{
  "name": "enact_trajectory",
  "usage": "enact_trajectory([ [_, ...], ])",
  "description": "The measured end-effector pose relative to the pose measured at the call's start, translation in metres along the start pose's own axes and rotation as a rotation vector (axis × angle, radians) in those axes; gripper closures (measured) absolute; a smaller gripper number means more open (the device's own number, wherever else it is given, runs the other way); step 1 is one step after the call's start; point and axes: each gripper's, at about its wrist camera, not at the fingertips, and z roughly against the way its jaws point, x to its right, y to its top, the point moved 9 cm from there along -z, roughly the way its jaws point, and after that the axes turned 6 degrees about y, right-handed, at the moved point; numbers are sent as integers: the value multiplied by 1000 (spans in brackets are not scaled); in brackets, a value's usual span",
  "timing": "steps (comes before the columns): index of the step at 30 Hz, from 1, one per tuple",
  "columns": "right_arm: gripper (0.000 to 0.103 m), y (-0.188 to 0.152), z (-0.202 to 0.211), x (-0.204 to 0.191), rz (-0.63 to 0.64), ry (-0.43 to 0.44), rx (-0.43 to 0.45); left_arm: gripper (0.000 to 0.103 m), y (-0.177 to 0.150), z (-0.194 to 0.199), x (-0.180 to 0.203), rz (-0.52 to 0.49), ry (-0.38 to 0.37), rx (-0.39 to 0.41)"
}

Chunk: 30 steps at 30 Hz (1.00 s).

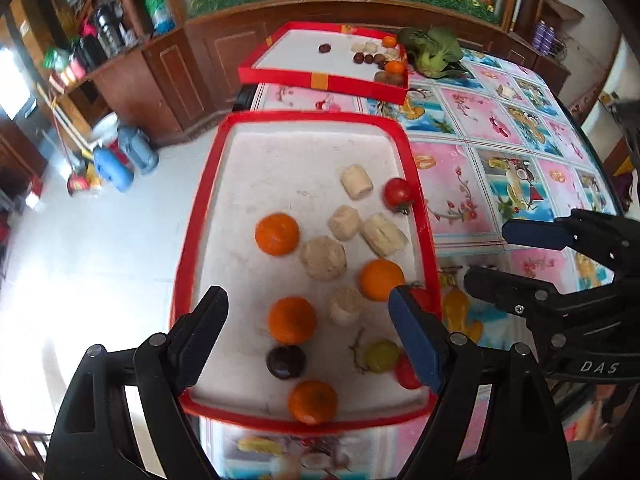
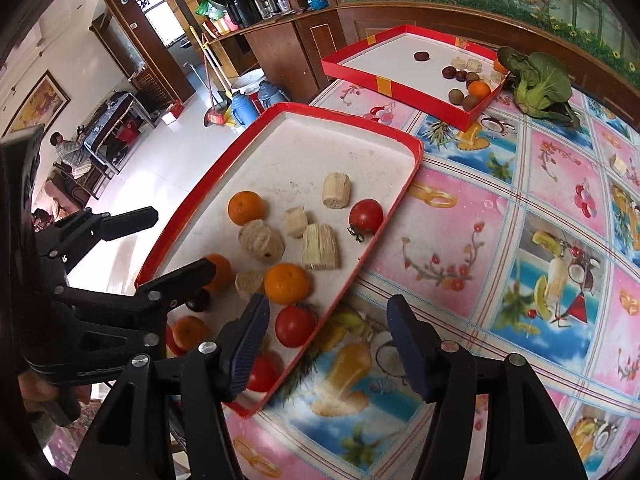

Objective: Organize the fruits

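A near red tray (image 1: 192, 216) (image 2: 404, 184) holds several oranges (image 1: 277, 234) (image 2: 286, 283), tomatoes (image 1: 398, 193) (image 2: 365, 216), pale cut chunks (image 1: 323, 258) (image 2: 320, 247), a dark fruit (image 1: 285, 361) and a green fruit (image 1: 380, 356). My left gripper (image 1: 308, 300) is open and empty above the tray's near end. My right gripper (image 2: 326, 312) is open and empty over the tray's right edge, a tomato (image 2: 295, 326) by its left finger; it also shows in the left wrist view (image 1: 486, 250). A far red tray (image 1: 320, 80) (image 2: 384, 84) holds small fruits.
The table has a flowered cloth (image 2: 520, 216). A green leafy vegetable (image 1: 434, 50) (image 2: 538, 80) lies beside the far tray. A wooden cabinet (image 1: 168, 68) and blue jugs (image 1: 120, 164) stand on the floor to the left, past the table edge.
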Motion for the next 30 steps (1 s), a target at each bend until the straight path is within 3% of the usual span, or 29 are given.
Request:
enact_trajectory([
  [4, 35, -8, 12, 0, 14, -12, 24, 20, -14, 0, -1, 44, -22, -39],
  [9, 25, -14, 23, -3, 48, -20, 48, 20, -28, 3, 1, 78, -40, -45],
  [11, 16, -16, 24, -6, 62, -22, 45, 20, -32, 2, 2, 81, -32, -47],
  [18, 14, -22, 28, -16, 114, -44, 38, 20, -41, 3, 13, 98, -88, -78],
  [30, 13, -24, 29, -20, 124, -34, 35, 20, -44, 9, 6, 115, -74, -76],
])
